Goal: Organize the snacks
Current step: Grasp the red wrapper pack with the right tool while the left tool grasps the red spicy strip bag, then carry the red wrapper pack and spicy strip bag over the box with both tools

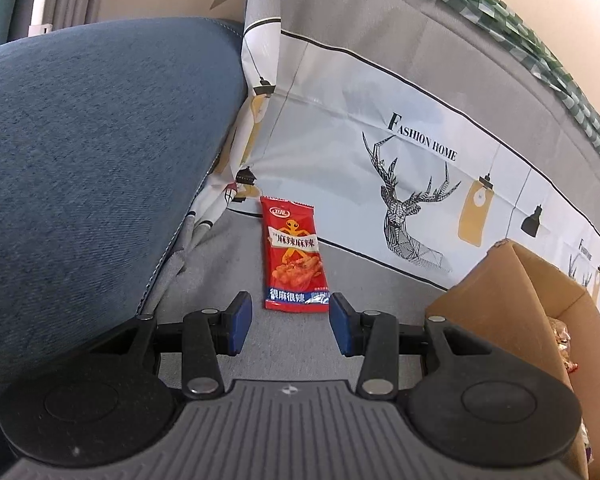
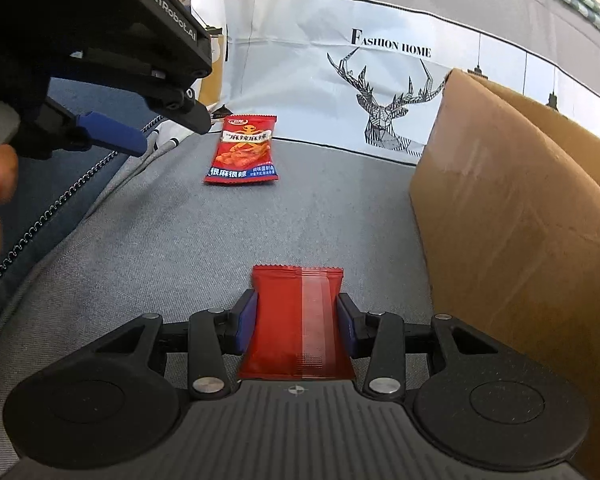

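Note:
A red spicy-snack packet [image 1: 294,256] lies printed side up on the grey sofa seat, just ahead of my left gripper [image 1: 290,314], which is open with the packet's near edge between its blue pads. The same packet shows in the right wrist view [image 2: 244,151]. My right gripper [image 2: 296,320] is shut on a second red packet [image 2: 296,320], held back side up with its seam showing. The left gripper [image 2: 112,132] shows at upper left of the right wrist view, hovering above and left of the lying packet.
A brown cardboard box [image 2: 512,216] stands on the seat at the right; in the left wrist view [image 1: 516,300] it holds wrapped snacks. A blue cushion [image 1: 88,168] lies left. A deer-print cloth [image 1: 412,208] covers the sofa back.

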Available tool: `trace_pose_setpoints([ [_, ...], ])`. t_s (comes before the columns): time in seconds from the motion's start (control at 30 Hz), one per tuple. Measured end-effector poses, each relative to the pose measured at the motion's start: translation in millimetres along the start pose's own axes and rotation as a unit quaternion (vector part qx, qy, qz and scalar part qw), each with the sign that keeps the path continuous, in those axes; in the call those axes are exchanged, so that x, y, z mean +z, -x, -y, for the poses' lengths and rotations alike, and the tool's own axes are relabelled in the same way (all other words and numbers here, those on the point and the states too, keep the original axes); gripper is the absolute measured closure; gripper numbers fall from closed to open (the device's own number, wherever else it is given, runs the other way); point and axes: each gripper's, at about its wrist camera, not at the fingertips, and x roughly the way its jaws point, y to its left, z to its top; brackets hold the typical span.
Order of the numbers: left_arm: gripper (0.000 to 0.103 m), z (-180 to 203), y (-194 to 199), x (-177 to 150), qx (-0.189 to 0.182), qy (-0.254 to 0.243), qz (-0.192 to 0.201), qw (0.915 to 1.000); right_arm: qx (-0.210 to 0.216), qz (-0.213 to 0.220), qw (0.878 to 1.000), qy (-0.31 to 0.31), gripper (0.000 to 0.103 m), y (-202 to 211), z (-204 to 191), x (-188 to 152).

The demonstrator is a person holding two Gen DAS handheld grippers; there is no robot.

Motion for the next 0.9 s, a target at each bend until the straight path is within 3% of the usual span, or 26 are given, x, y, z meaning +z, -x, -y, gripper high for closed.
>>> trace_pose_setpoints([
  [0.1,0.051,4,-12,3,0.006,0.009,0.006,0.9999,0.007,-0.008,1.0,-0.015,0.059,-2,4,0],
  [0.17,0.04,14,-26,8,0.021,-0.017,0.013,0.9995,0.007,-0.011,1.0,-0.023,0.059,-2,5,2],
  [0.23,0.019,21,-43,14,0.034,-0.044,0.018,0.9983,0.007,-0.014,0.999,-0.031,0.059,-2,6,1],
  [0.37,0.018,20,-78,28,0.046,-0.082,-0.005,0.9956,0.012,-0.023,0.999,-0.04,0.059,1,11,2],
  [0.57,0.012,19,-126,31,0.074,-0.075,-0.059,0.9927,0.014,-0.03,0.998,-0.044,0.059,1,15,2],
  [0.67,0.016,31,-133,24,0.102,-0.112,-0.056,0.987,0.014,-0.031,0.998,-0.045,0.059,0,14,3],
  [0.7,0.024,36,-132,21,0.109,-0.131,-0.052,0.984,0.014,-0.031,0.998,-0.045,0.059,0,14,3],
  [0.73,0.044,40,-129,19,0.106,-0.146,-0.046,0.9825,0.015,-0.032,0.998,-0.045,0.059,0,14,4],
  [0.77,0.05,44,-125,18,0.106,-0.158,-0.044,0.9807,0.016,-0.032,0.998,-0.045,0.059,0,15,3],
  [0.83,0.054,49,-118,17,0.124,-0.177,-0.048,0.9751,0.017,-0.032,0.998,-0.046,0.059,1,16,4],
  [0.9,0.056,49,-106,15,0.117,-0.175,-0.055,0.976,0.018,-0.033,0.998,-0.049,0.059,0,17,5],
])
